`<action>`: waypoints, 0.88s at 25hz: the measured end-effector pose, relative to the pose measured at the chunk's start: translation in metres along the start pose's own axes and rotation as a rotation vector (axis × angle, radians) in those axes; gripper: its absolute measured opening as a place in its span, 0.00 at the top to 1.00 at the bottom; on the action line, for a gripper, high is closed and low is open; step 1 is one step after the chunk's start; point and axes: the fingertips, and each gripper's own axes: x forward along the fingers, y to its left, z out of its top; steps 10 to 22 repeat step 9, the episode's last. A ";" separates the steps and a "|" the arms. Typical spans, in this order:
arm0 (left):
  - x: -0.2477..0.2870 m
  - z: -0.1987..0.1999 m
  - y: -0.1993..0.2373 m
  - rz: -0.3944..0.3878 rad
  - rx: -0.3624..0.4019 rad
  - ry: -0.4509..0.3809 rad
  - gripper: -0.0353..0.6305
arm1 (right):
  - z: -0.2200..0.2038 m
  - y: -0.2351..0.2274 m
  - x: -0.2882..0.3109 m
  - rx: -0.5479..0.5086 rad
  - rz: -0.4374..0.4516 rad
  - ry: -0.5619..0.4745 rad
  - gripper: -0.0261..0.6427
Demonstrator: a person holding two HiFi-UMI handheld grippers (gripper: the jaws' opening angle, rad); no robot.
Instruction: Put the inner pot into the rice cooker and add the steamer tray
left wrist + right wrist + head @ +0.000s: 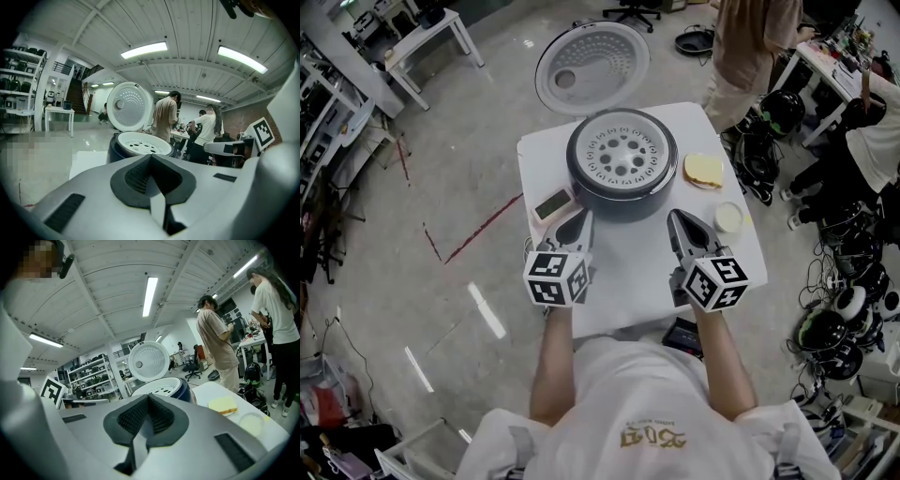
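White and punched with holes, the steamer tray (622, 155) sits in the mouth of the rice cooker (581, 183), and from the head view it looks level against the rim. The inner pot cannot be seen; I judge it lies under the tray, since nothing like it stands elsewhere on the table (628, 286). The lid (592, 67) stands swung open behind the cooker.

Both tools hang near the table's front edge, apart from the cooker. The left gripper (583, 223) has its jaws pressed together on nothing, and its own view shows the dark pads (136, 176) meeting with only the tray (143, 143) in the distance beyond. The right gripper (678, 223) is likewise closed and empty, its pads (136, 416) together.

The work looks nearly or wholly done, so the risks lie in whatever follows. If the lid is to come down, closed jaws give only a blunt push (no real hold), and a slip could strike the tray and tip it off its seat. A tray that is slightly cocked would also stop the lid from shutting. On the right, a yellow slice on a plate (704, 170) and a small round dish (728, 217) sit close to the right gripper's path, so a careless reach forward could sweep them aside.
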 end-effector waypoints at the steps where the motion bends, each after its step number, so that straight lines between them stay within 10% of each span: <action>1: 0.001 -0.001 -0.002 -0.002 -0.002 -0.002 0.92 | -0.001 -0.002 -0.002 0.001 0.000 0.000 0.94; 22: 0.005 -0.005 -0.006 -0.014 -0.004 -0.002 0.92 | -0.010 -0.009 -0.003 0.019 0.002 0.012 0.94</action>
